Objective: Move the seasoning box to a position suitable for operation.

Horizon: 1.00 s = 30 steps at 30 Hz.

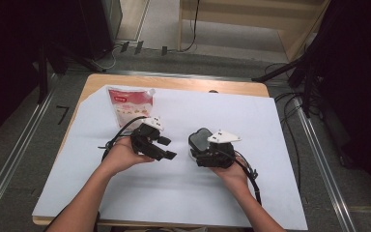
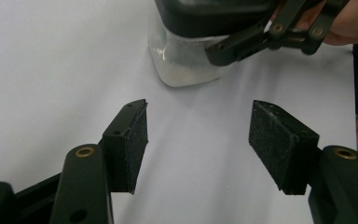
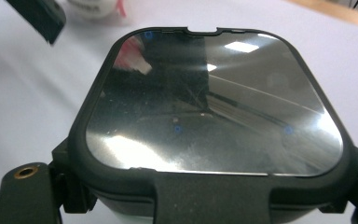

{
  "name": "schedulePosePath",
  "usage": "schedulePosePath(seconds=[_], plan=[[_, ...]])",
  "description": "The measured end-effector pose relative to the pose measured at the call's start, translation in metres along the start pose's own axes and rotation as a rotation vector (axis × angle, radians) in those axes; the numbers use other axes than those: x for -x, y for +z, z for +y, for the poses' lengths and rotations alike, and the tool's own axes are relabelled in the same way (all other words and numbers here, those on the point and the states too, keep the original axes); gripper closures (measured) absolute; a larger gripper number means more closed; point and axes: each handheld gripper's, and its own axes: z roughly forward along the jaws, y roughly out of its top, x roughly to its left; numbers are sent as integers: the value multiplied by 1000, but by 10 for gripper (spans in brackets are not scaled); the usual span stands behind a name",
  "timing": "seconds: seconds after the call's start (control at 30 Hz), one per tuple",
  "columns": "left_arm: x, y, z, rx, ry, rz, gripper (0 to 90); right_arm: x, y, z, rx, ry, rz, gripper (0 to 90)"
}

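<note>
From the high view, the white sheet point(image 1: 183, 193) covers the wooden table, and the person's two hands sit side by side in the middle of it. The left gripper point(image 1: 166, 147) rests released, jaws spread with nothing between them, pointing toward the right hand. The right gripper point(image 1: 199, 151) is clamped around a clear jar with a dark lid point(image 1: 200, 137), which stands on the sheet just beside the left gripper's jaws. Behind them, near the far left of the sheet, lies a red and white pouch point(image 1: 128, 104), well apart from the jar. Over to the left gripper view: the two black pads point(image 2: 137, 140) stand wide apart above bare white sheet, and ahead of them is the jar point(image 2: 182, 65), its glass body resting on the sheet, with the right gripper's linkage point(image 2: 270, 35) closed on it just under the lid. Now the right gripper view: the lid's glossy, rounded-square top point(image 3: 214, 102) sits right between its own jaws, gripped at both sides, with the pouch point(image 3: 93, 7) far off at the top edge.
</note>
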Motion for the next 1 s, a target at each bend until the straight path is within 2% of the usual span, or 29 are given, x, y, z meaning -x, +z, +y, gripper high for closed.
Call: schedulePosePath(seconds=[0.13,0.23,0.53,0.77,0.83,0.87,0.93,1.0], plan=[[-1,-1,0,-9,-2,3,390,-1,2,-3,30,-20,2,159],[-1,0,-1,-18,-3,6,390,1,1,-9,57,-7,4,158],[0,0,0,-12,2,2,387,0,0,-9,47,-3,-3,157],[-1,-1,0,-7,3,2,380,5,-3,-2,33,46,11,47],[-1,-2,0,-3,-2,0,382,6,-4,0,33,43,10,35],[-2,-1,-1,7,-10,-12,394,7,-9,4,33,63,30,20],[-3,-1,-1,7,-8,-11,403,10,-13,8,23,77,41,20],[-2,-1,-1,-9,-8,-12,406,10,-16,10,20,85,45,19]])
